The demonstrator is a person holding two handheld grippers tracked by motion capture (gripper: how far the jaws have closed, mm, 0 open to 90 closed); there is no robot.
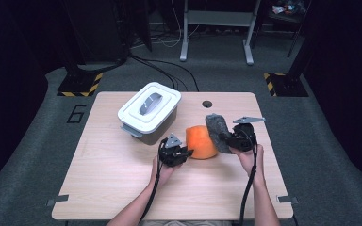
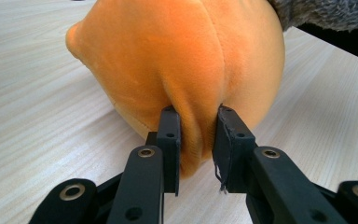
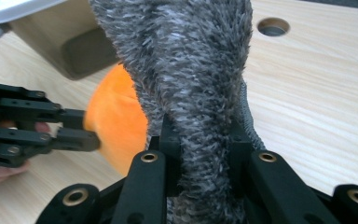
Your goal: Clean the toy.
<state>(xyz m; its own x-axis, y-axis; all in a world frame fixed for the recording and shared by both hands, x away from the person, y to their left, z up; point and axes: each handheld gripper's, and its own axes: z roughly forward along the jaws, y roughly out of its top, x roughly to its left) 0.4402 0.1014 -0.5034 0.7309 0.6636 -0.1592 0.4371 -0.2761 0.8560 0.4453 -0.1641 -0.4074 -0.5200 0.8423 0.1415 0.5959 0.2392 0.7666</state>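
The orange plush piece (image 1: 201, 141) sits on the counter (image 1: 113, 179) a little right of the middle, just in front of the lidded white bin (image 1: 148, 112). The left tongs (image 1: 185, 151) come at it from its left side — their jaws are clamped on a fold of the orange fabric, which bulges out between the two black pads in the left gripper view (image 2: 193, 60). The plush rests on the wood there, its rounded body rising beyond the jaws.

The right tongs (image 1: 226, 136) are closed on a grey furry piece (image 1: 218, 132), held just to the right of the orange one and standing up from the jaws. In the right gripper view the grey pile (image 3: 191, 84) runs up between the two jaws, pinched tight at the base and spreading wider above. Behind it sits the orange plush (image 3: 116, 126), with the left tongs (image 3: 91, 135) gripping its near side, and the bin's tan lower wall (image 3: 60, 42) beyond. A round hole (image 3: 273, 26) in the counter lies further off to the right — the same hole sits near the far edge in the high view (image 1: 207, 103). Whether the grey piece is attached to the orange one I cannot tell.
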